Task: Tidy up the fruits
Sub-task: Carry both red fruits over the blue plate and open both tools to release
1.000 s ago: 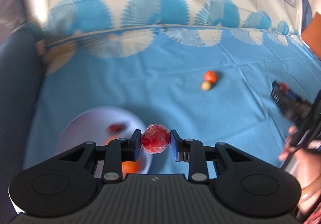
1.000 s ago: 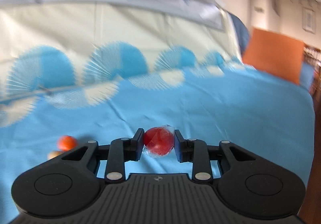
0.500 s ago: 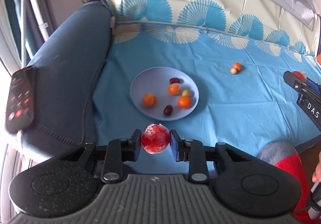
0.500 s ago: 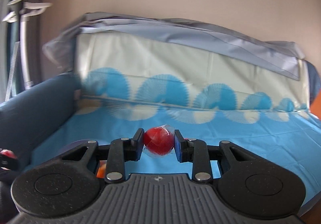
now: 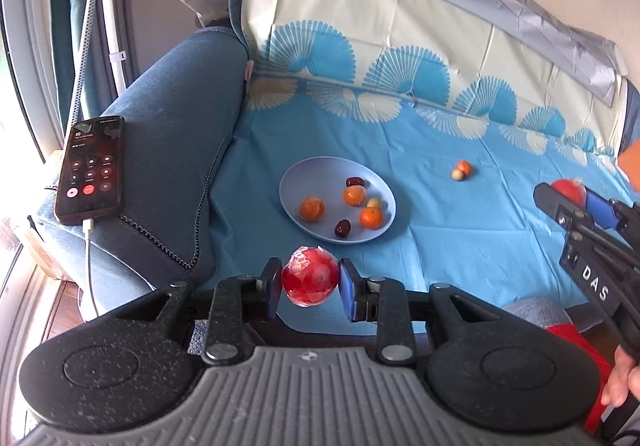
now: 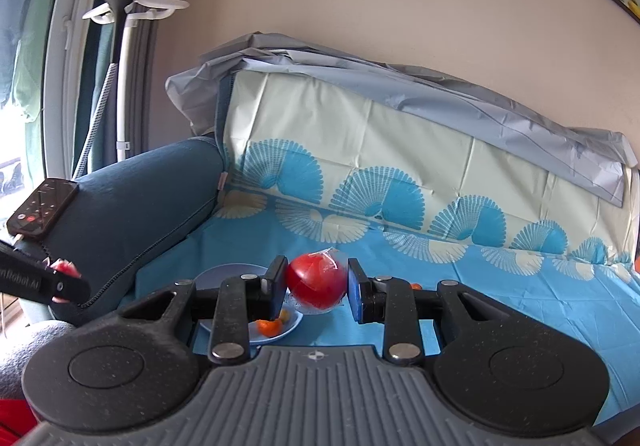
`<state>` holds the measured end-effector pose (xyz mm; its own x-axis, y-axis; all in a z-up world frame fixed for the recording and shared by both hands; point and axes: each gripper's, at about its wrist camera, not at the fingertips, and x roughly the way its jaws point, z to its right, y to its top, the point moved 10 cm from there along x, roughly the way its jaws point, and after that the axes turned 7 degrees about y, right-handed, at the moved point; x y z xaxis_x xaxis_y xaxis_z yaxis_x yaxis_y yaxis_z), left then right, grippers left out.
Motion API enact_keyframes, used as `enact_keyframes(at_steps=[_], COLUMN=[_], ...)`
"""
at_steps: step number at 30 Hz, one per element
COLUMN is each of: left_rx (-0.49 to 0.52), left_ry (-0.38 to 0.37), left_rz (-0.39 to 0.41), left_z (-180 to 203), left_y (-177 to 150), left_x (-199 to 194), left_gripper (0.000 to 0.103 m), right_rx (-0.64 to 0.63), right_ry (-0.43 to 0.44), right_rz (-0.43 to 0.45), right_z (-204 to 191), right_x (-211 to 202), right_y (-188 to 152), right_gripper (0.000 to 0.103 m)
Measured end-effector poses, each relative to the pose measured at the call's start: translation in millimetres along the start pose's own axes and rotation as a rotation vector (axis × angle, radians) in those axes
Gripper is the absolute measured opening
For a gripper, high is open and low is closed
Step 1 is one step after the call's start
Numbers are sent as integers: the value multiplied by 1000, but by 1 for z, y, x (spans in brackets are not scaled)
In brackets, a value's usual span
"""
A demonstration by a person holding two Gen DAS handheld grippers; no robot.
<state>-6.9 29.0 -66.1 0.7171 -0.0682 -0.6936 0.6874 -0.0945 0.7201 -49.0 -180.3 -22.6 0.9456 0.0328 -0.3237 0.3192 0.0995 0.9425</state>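
Note:
My left gripper (image 5: 309,283) is shut on a red fruit wrapped in clear film (image 5: 309,282), held above the sofa's front edge, short of the plate. My right gripper (image 6: 317,285) is shut on a second wrapped red fruit (image 6: 317,280); it also shows at the right of the left wrist view (image 5: 568,194). A pale blue plate (image 5: 296,182) on the blue cloth holds three small oranges (image 5: 312,209), two dark dates (image 5: 342,228) and a pale small fruit (image 5: 373,203). A small orange (image 5: 464,167) and a pale fruit (image 5: 457,175) lie loose further right.
A lit phone (image 5: 91,170) on a charging cable lies on the dark blue sofa armrest (image 5: 172,134) to the left. The blue fan-patterned cloth (image 5: 460,230) covers seat and backrest. A garment steamer stand (image 6: 120,46) and window are at left. My red-clad knee (image 5: 576,342) is low right.
Both grippers have pulled back and up from the seat, each still holding its wrapped red fruit. The plate, armrest and phone have come into view.

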Motion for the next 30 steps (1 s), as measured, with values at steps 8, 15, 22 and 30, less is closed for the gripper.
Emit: enact_keyframes(at_steps=[8,15,22,30], left_rx=[-18,-27,-34,-36], left_ry=[-3,11,22,25], left_rz=[18,15,2,-14], left_z=[-4,-10,-13,-13], left_y=[2,5,6,16], left_x=[-5,0,8,25], left_gripper=[33,33,33,33], right_rx=[-4,1,6,8], right_ry=[12,19,37,45], right_rz=[-2,-15,-41,-69], right_z=[-8,-8,-9,-9], right_x=[-5,-2,9,24], right_y=[-2,-5,-12,-20], right_gripper=[32,32,32,32])
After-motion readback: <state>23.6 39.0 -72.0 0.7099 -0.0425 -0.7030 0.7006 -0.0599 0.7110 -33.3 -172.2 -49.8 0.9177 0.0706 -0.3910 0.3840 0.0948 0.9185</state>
